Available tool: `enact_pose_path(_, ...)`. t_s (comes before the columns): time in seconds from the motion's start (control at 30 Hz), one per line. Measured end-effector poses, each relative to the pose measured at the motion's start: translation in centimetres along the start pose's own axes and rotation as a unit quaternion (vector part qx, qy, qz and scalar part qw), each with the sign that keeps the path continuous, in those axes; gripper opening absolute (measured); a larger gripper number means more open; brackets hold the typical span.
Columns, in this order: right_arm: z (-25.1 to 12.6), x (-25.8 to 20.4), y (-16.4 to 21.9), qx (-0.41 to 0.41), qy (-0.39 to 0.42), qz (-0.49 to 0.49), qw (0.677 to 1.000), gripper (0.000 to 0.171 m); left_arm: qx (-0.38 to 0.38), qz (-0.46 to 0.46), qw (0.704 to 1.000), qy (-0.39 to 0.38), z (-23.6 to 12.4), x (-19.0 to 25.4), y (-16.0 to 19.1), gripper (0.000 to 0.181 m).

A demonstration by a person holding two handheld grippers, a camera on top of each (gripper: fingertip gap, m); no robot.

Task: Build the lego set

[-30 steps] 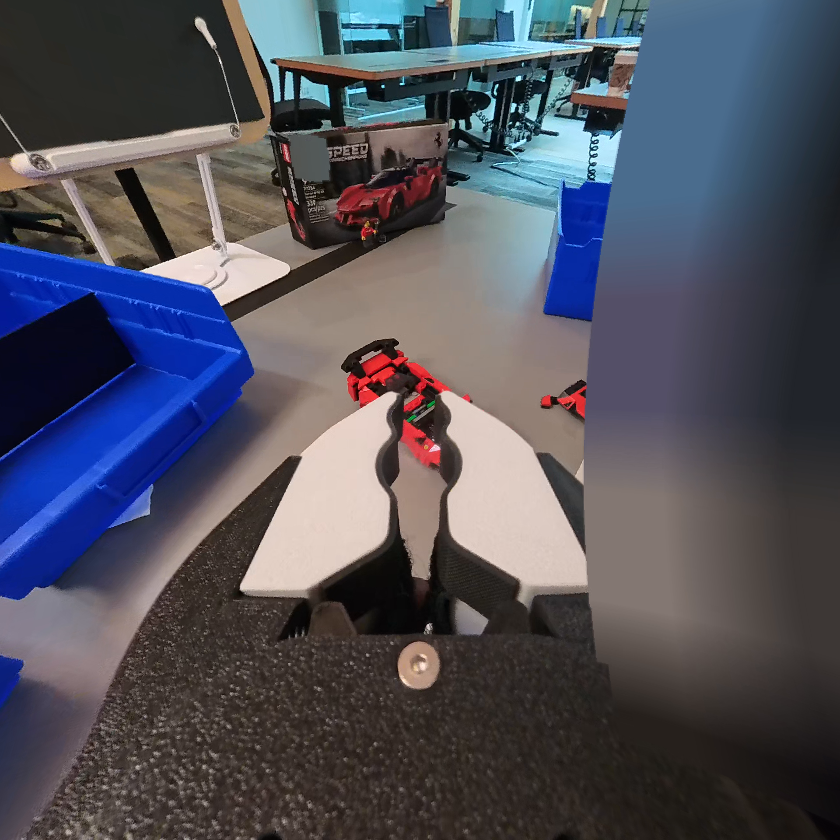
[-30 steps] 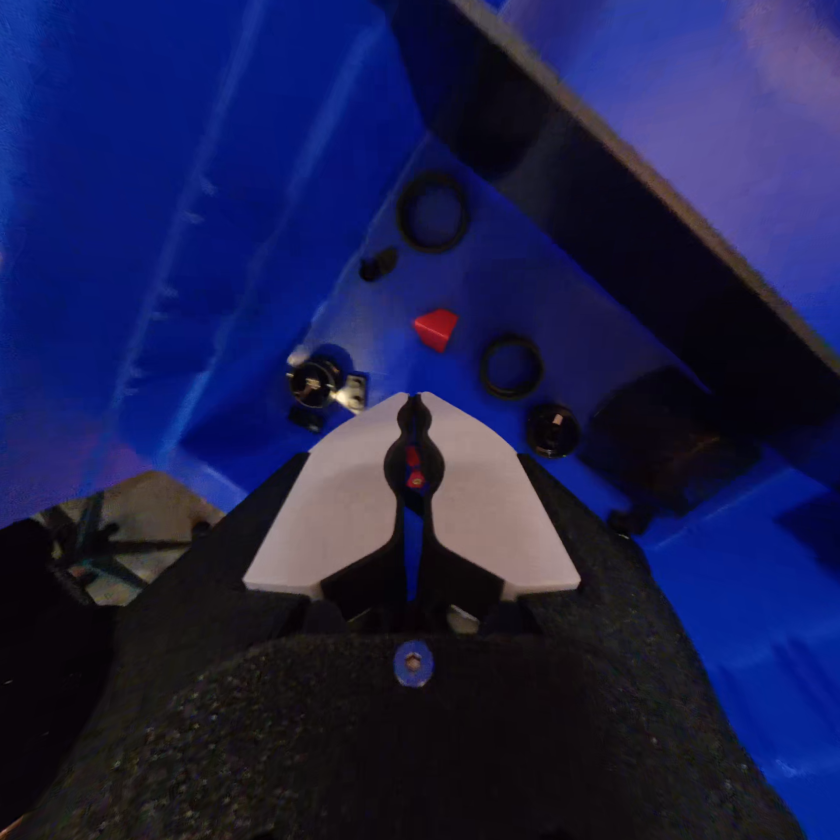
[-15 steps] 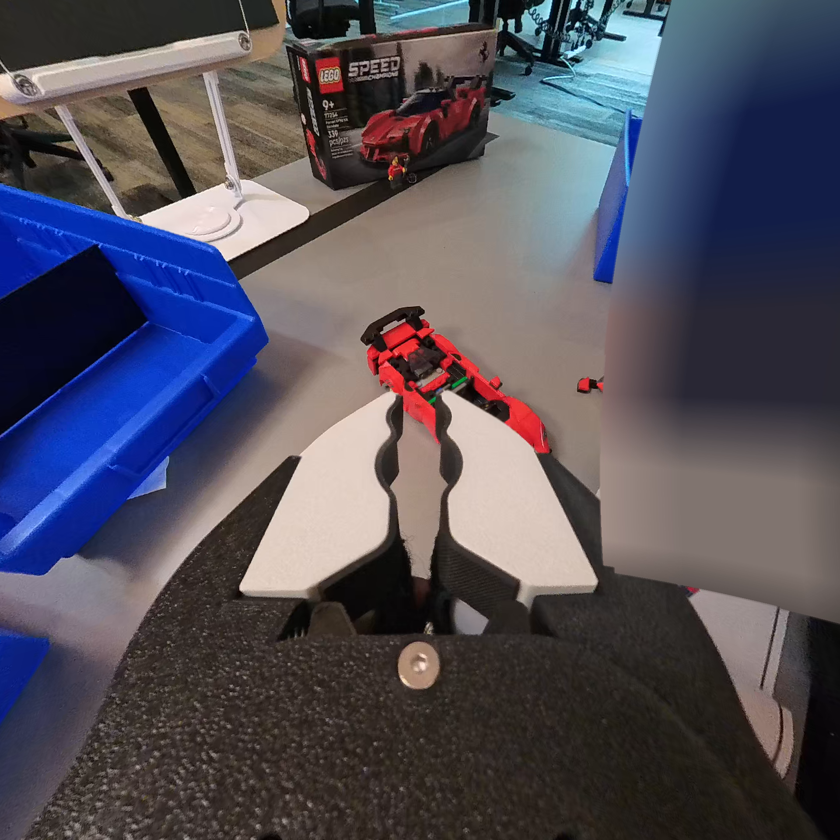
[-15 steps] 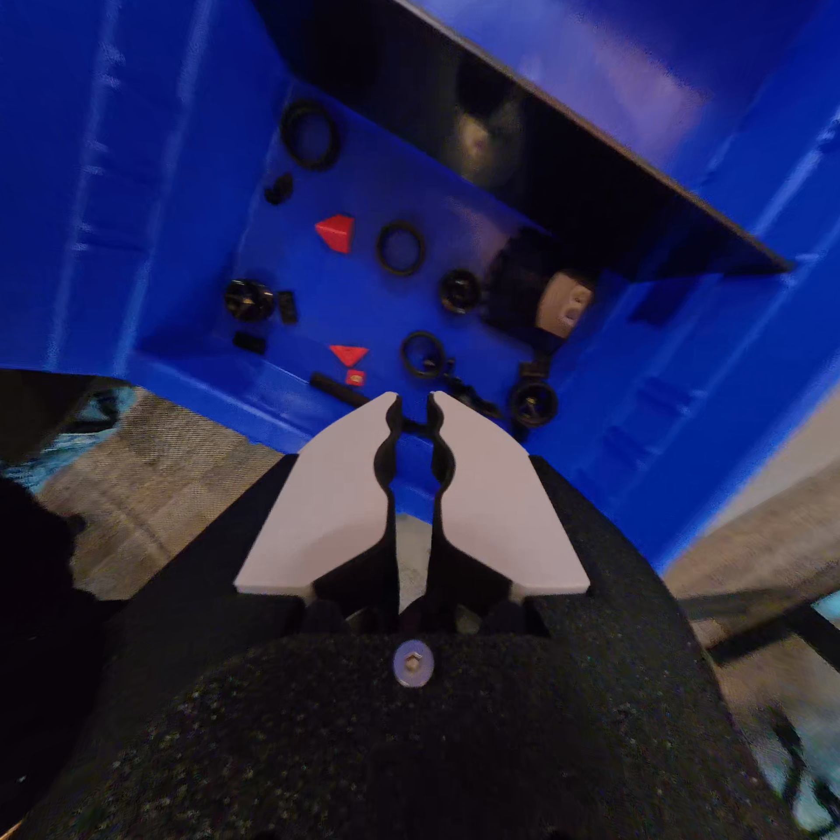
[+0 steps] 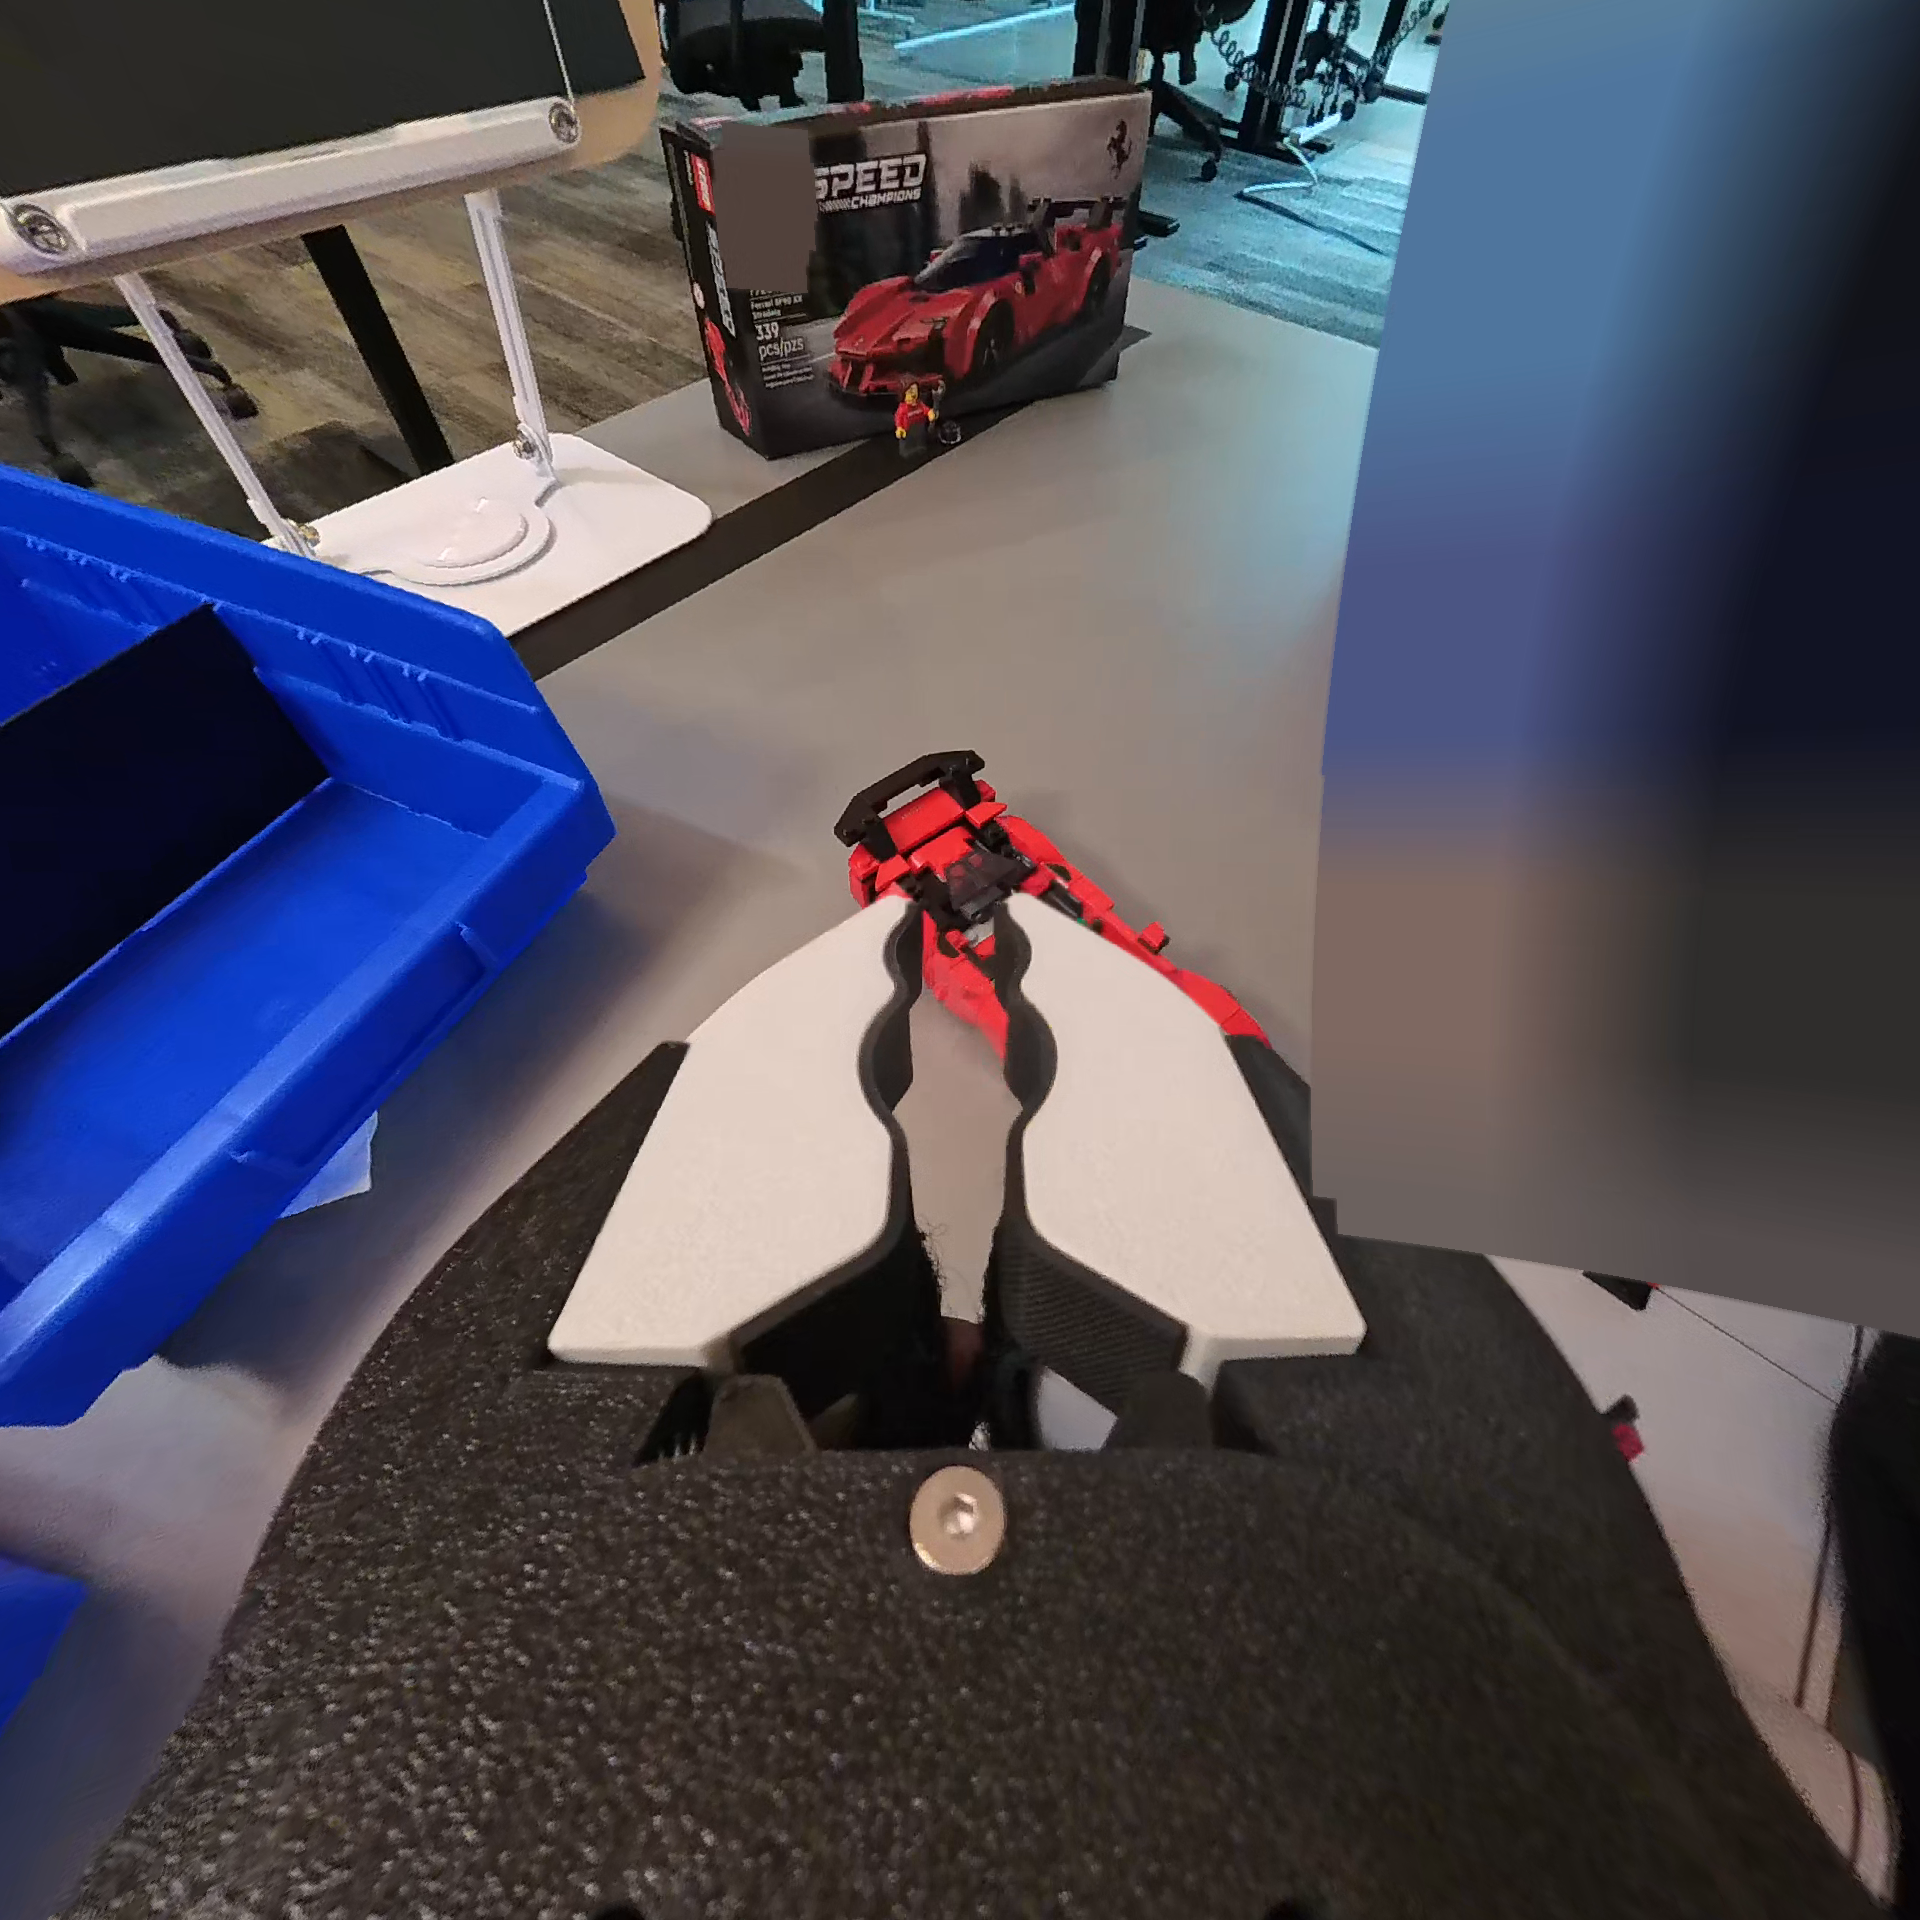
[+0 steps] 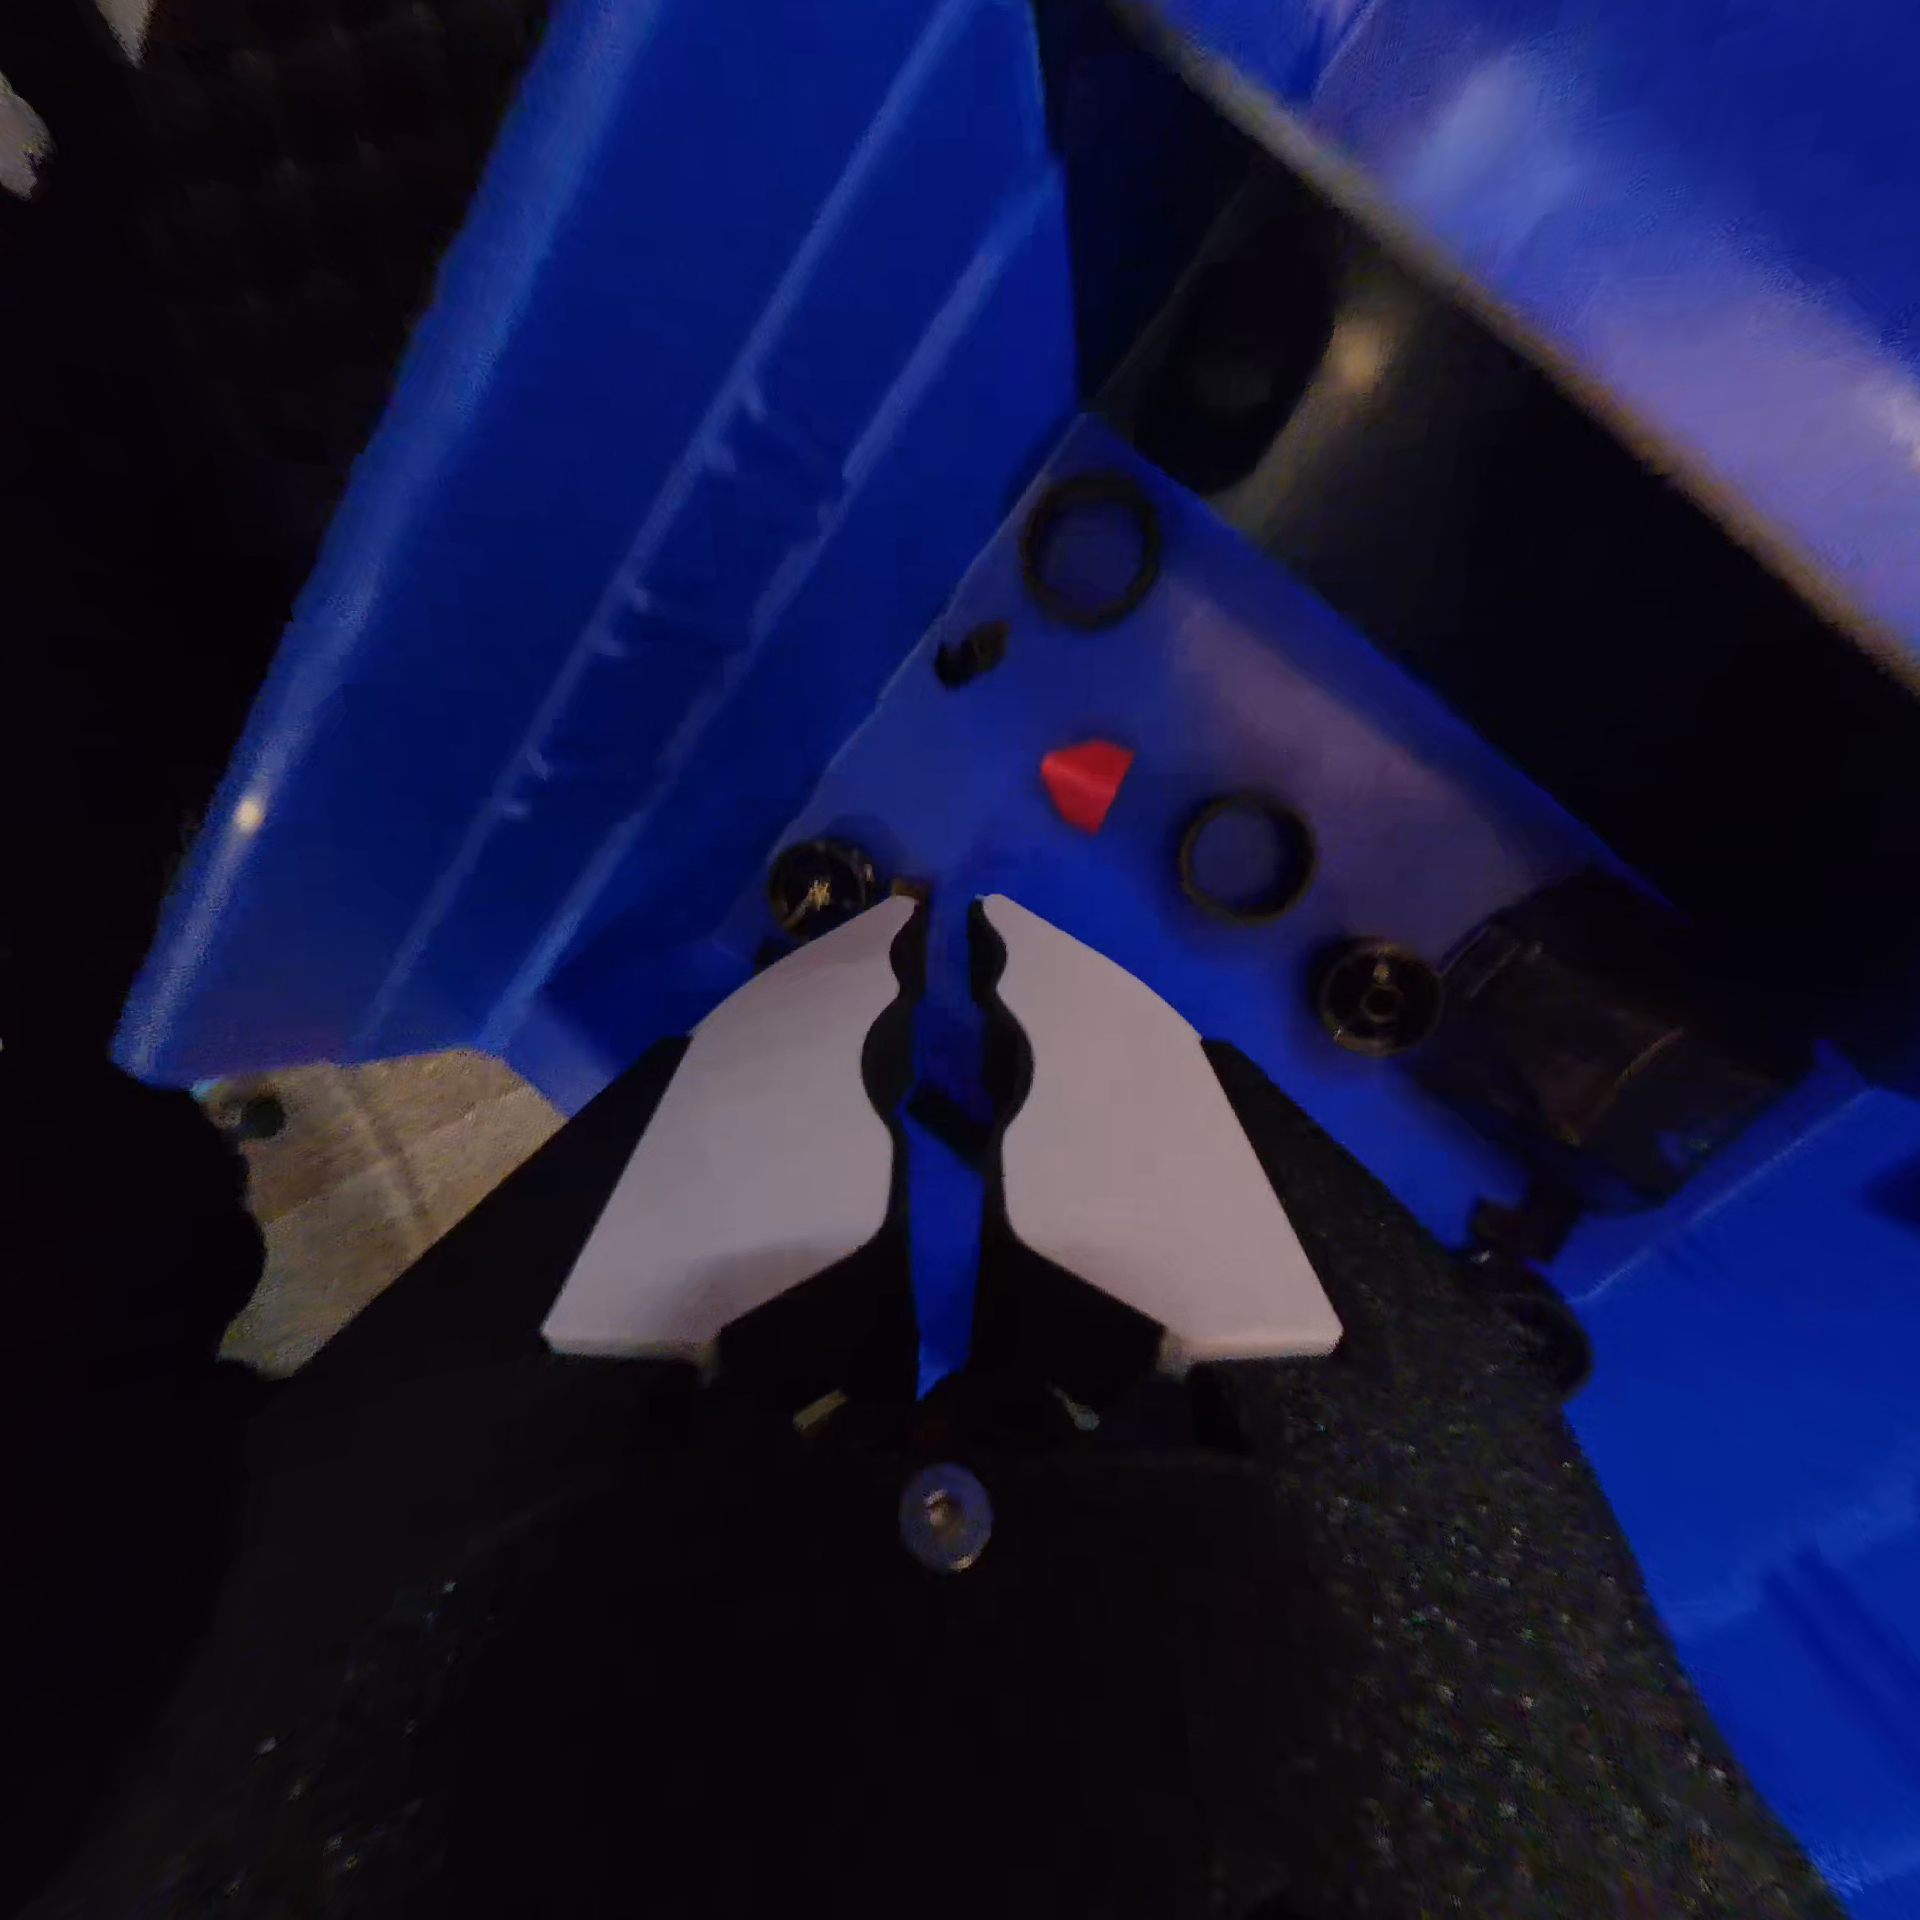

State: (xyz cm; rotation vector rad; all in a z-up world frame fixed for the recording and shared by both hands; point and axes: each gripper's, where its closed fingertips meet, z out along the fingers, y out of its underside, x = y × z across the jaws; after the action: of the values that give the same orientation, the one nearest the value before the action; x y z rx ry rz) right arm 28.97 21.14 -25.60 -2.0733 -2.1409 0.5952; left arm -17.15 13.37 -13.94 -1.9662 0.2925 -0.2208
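Note:
The partly built red lego car [image 5: 940, 831] lies on the grey table [image 5: 987, 623]. My left gripper [image 5: 963, 912] hovers right over its middle, open by a narrow gap, and the car shows between and beyond the tips. My right gripper [image 6: 945, 909] reaches into a blue parts bin [image 6: 644, 582], open by a narrow gap with nothing between the fingers. Just ahead of it lie a red wedge piece [image 6: 1086, 781], two black tyre rings [image 6: 1091, 549] [image 6: 1247, 857] and two black wheel hubs [image 6: 821, 883] [image 6: 1377, 997].
A big blue bin [image 5: 260, 935] with a black divider stands at the left. The lego box [image 5: 914, 270] and a white stand [image 5: 499, 520] are at the table's far edge. The parts bin has a black divider [image 6: 1558, 520] and a dark bulky piece [image 6: 1579, 1029]. My right fingertips sit around 50 cm from my left ones. My right tips are about 45 cm from the partly built red lego car [image 5: 940, 831], my left tips only 15 cm.
My left gripper opened and backed off the car, then came closer over it again. My right gripper pulled back from the bin while opening, then moved back in close to the pieces.

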Motion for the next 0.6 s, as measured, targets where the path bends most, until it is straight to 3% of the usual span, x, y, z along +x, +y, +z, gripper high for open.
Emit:
enact_pose_path(0.13,0.6,-0.2,-2.6,0.061,0.004,-0.028,0.998,0.011,-0.008,-0.001,1.000,-0.003,0.3,-0.3,0.1,0.013)
enact_pose_path(0.23,1.6,-0.4,-3.4,0.062,0.010,-0.046,0.997,0.012,-0.014,0.002,1.000,-0.004,0.6,-0.4,0.1,0.013)
enact_pose_path(0.43,2.8,-0.3,-2.0,0.033,-0.014,-0.042,0.998,0.004,-0.014,-0.001,1.000,-0.003,1.0,-0.1,0.5,0.013)
enact_pose_path(0.6,0.5,1.3,-1.4,0.028,0.012,-0.038,0.999,0.004,-0.008,-0.007,1.000,-0.008,0.7,-0.1,1.0,0.013)
